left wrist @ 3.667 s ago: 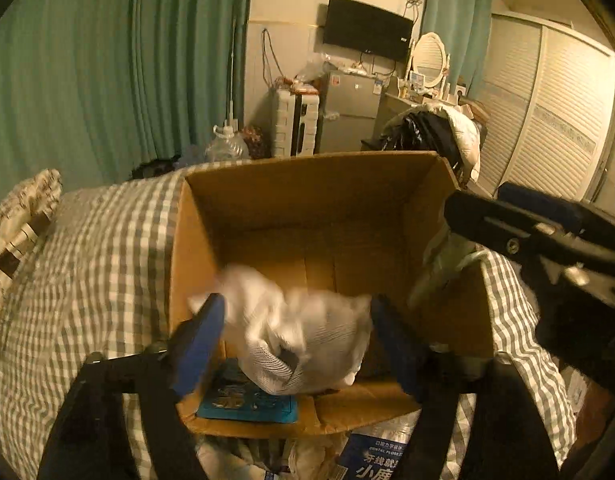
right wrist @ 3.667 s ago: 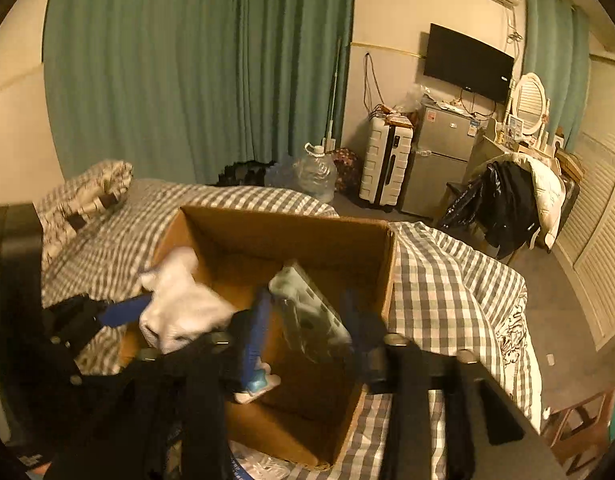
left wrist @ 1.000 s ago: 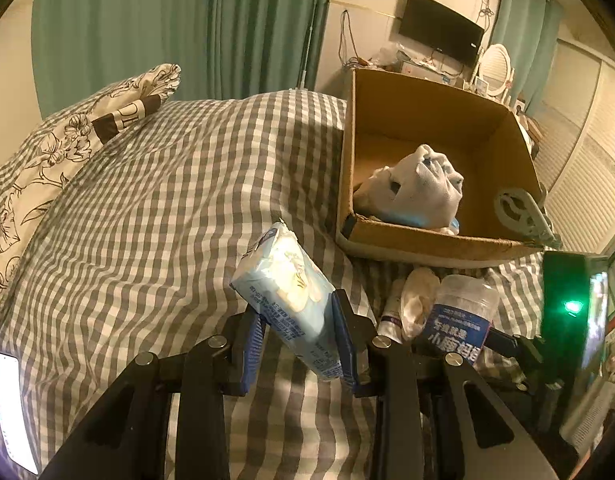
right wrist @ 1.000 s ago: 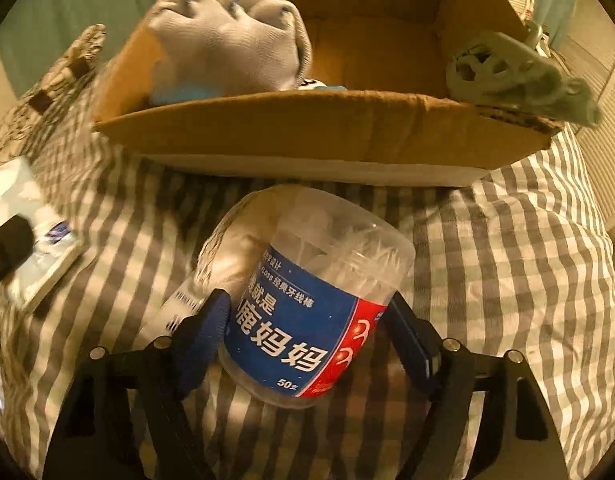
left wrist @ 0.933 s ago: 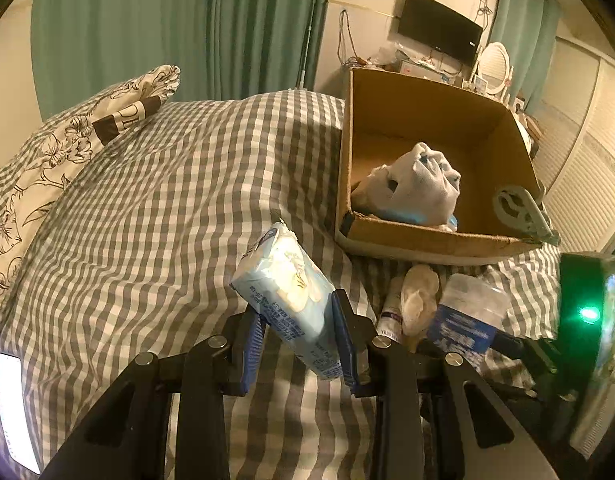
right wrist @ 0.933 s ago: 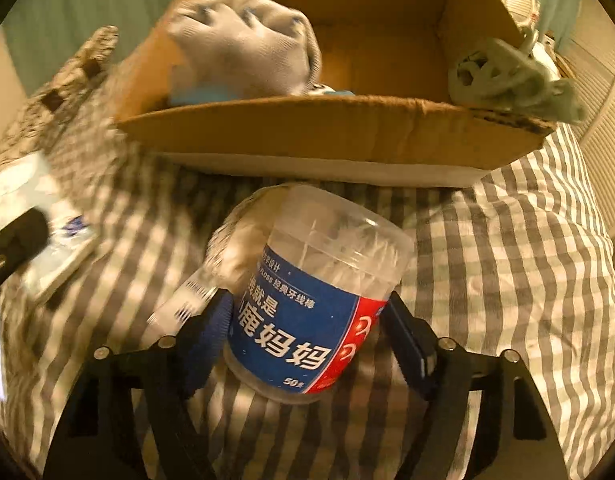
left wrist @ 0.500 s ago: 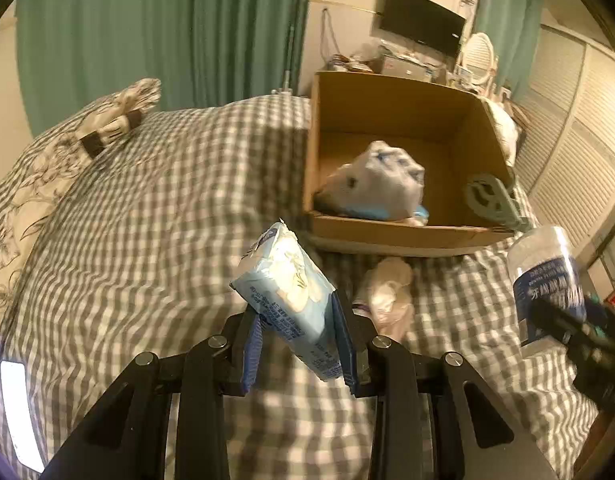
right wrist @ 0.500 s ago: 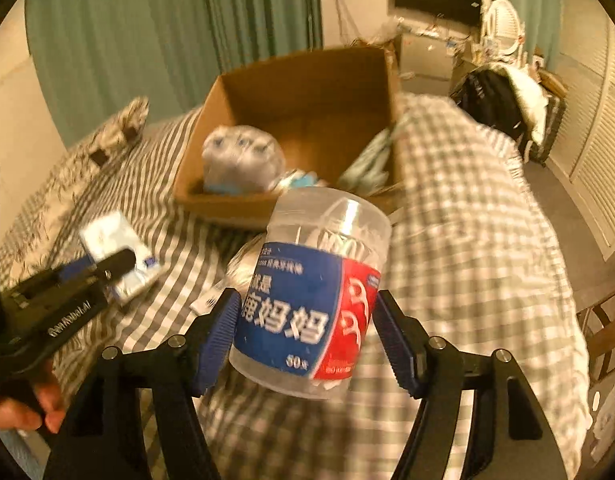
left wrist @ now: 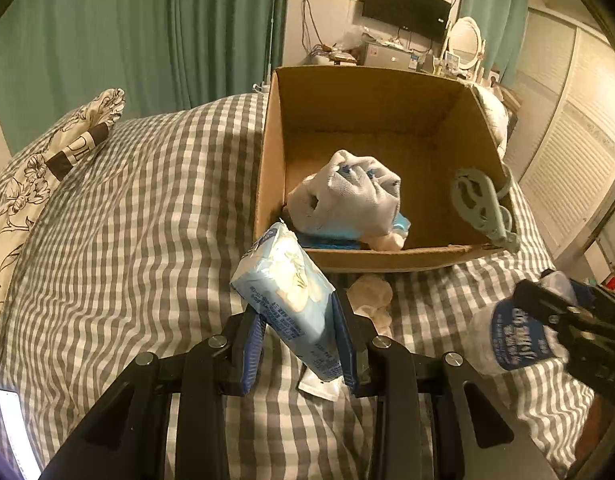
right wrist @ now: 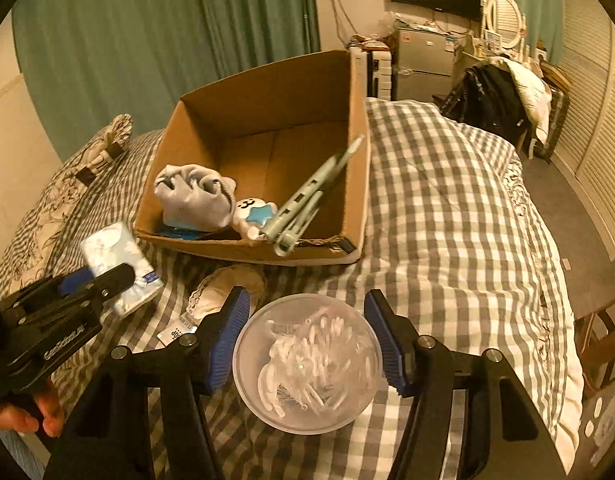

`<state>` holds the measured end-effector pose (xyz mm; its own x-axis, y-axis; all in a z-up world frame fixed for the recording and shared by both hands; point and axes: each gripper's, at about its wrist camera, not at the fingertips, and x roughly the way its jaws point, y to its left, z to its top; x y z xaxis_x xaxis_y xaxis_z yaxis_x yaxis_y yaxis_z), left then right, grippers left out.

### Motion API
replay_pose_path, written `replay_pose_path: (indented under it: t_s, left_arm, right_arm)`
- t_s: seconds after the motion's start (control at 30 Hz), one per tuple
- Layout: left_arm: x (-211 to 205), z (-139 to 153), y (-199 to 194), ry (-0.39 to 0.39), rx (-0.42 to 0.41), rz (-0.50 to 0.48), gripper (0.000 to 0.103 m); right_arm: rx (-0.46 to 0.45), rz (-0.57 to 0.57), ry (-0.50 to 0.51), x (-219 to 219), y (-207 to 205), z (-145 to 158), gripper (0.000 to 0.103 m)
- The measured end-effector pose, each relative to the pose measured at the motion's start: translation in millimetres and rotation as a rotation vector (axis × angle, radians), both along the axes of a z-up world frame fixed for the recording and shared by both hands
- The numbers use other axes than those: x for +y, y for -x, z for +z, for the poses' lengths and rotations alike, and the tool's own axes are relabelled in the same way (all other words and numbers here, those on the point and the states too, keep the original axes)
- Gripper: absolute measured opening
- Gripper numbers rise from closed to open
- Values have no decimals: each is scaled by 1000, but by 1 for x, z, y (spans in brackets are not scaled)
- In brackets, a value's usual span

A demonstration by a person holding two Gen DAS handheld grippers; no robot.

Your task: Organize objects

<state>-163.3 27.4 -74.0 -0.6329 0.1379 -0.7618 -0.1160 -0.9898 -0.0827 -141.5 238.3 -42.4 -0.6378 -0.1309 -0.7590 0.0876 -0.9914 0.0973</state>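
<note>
Both grippers have lifted clear of the checked grey-and-white bedspread since a second ago. The right gripper, fingers clamped on a clear round plastic tub of white floss picks, has tipped it so its lid faces the camera; the left gripper stays clamped on a pale blue soft tissue pack. Both loads look ready to go into the open brown cardboard box just ahead on the bed. Inside the box lie a bundled grey knit glove, a small white toy with a blue star and a pale green folding hanger leaning across the near right corner, which may obstruct the tub. A cream lace-edged fabric piece remains outside, before the box.
</note>
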Motion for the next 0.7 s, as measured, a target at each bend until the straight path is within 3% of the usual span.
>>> replay_pose_path:
  t_s: [0.2, 0.53, 0.57, 0.6, 0.7]
  left_arm:
    - [7, 10, 11, 1, 10, -18, 33]
    - [28, 37, 58, 3, 65, -65, 28]
    - [30, 37, 66, 5, 67, -65, 28]
    - [31, 36, 72, 5, 65, -66, 28]
    - [33, 30, 98, -20, 49, -67, 26]
  right_arm:
    - [94, 29, 17, 2, -4, 40, 60]
    - [198, 66, 10, -4, 52, 73, 59]
    - [208, 74, 7, -8, 59, 74, 40]
    - [212, 91, 3, -13, 70, 75, 6]
    - [197, 88, -27, -24, 99, 67, 5]
